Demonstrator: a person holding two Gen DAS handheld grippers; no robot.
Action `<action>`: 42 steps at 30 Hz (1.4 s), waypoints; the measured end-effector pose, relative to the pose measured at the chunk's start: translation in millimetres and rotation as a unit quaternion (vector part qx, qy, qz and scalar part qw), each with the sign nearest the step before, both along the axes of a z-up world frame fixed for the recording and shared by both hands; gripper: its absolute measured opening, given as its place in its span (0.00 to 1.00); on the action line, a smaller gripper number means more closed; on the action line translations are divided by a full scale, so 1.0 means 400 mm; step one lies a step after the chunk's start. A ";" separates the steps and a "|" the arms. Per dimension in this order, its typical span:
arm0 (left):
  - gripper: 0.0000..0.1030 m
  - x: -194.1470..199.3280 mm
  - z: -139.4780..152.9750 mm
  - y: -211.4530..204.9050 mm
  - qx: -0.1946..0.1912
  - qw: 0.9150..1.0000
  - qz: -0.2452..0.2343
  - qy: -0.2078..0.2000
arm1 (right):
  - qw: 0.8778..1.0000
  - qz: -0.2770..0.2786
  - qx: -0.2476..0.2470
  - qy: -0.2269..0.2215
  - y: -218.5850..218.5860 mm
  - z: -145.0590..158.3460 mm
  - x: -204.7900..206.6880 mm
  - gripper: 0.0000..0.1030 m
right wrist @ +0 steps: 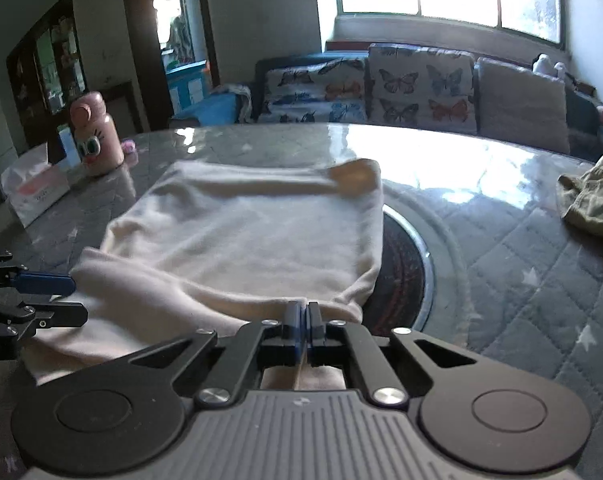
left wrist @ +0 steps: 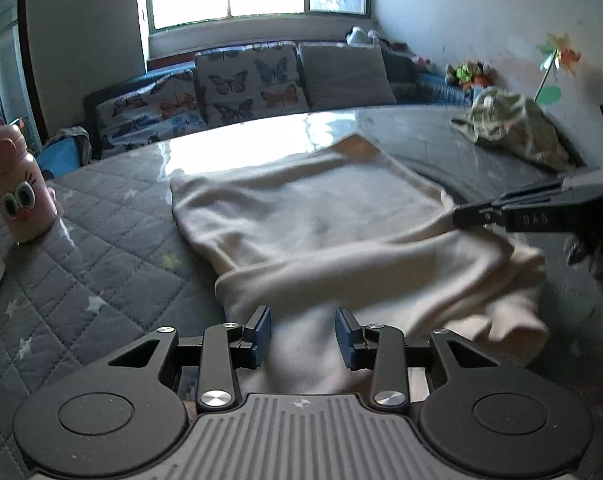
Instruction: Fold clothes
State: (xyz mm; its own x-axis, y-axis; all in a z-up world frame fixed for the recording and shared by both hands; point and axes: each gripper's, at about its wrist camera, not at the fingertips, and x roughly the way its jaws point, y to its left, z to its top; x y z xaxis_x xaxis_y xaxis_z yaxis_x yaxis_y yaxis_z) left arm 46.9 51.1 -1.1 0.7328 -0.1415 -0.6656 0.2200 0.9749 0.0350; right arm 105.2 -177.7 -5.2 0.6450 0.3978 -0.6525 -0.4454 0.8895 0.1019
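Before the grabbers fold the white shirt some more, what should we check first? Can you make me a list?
1. Right gripper pinching the cream garment: ok, jaws shut on its near edge.
2. Left gripper ready: ok, jaws open over the near cloth, holding nothing.
3. Garment lying flat: not ok, the near part is bunched and rumpled.
4. Room to fold: ok, the green garment and pink bottle sit apart from the cream one.
5. Cloth fully on the quilted table cover: cannot tell, its near edge is hidden behind the grippers.
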 end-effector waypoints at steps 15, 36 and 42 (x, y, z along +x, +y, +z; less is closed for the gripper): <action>0.34 0.071 0.022 -0.098 -0.025 0.999 -0.034 -0.011 | 0.997 0.064 -0.001 -0.030 0.046 0.040 -0.054 0.15; 0.29 0.016 -0.014 -0.134 -0.048 0.991 -0.121 0.017 | 0.995 0.102 0.000 0.005 0.097 -0.005 0.007 0.17; 0.30 -0.018 0.016 -0.097 -0.042 0.993 -0.113 0.004 | 0.994 0.106 -0.006 -0.003 0.077 0.019 -0.013 0.19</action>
State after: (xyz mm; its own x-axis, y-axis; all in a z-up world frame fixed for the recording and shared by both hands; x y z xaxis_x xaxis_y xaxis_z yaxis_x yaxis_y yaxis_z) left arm 39.7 12.3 5.2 0.6712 -0.3572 -0.6495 0.4334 0.9000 -0.0471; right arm 100.0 -146.7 2.4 0.5509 0.5181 -0.6542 -0.6239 0.7763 0.0895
